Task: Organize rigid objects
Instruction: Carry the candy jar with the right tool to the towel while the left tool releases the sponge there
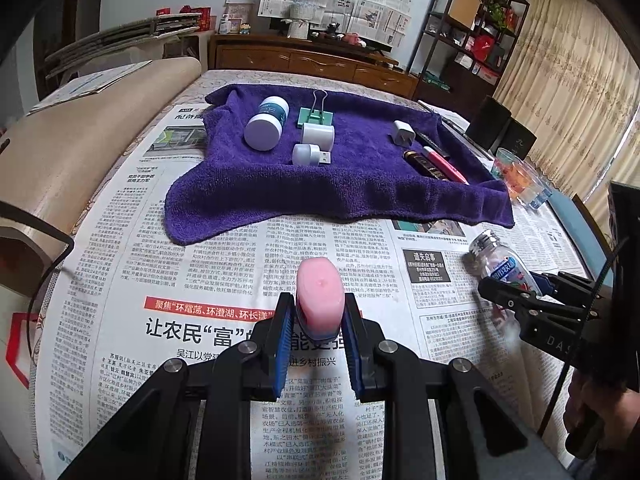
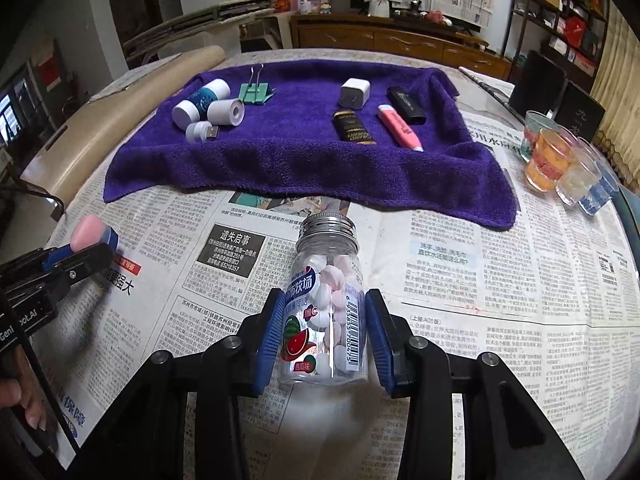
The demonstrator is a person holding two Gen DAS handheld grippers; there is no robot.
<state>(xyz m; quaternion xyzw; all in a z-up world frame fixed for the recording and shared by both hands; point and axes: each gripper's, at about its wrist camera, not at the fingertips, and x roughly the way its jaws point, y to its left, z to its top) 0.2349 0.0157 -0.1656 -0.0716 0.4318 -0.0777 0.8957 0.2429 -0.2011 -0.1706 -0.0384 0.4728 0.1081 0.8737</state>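
In the left wrist view, your left gripper [image 1: 316,316] clamped the pink eraser [image 1: 320,294] above the newspaper [image 1: 200,280], short of the purple towel [image 1: 340,184]; you needed level carriage. In the right wrist view, your right gripper [image 2: 322,330] apparently pinched the candy bottle [image 2: 326,300]; squeezing gently suited it.
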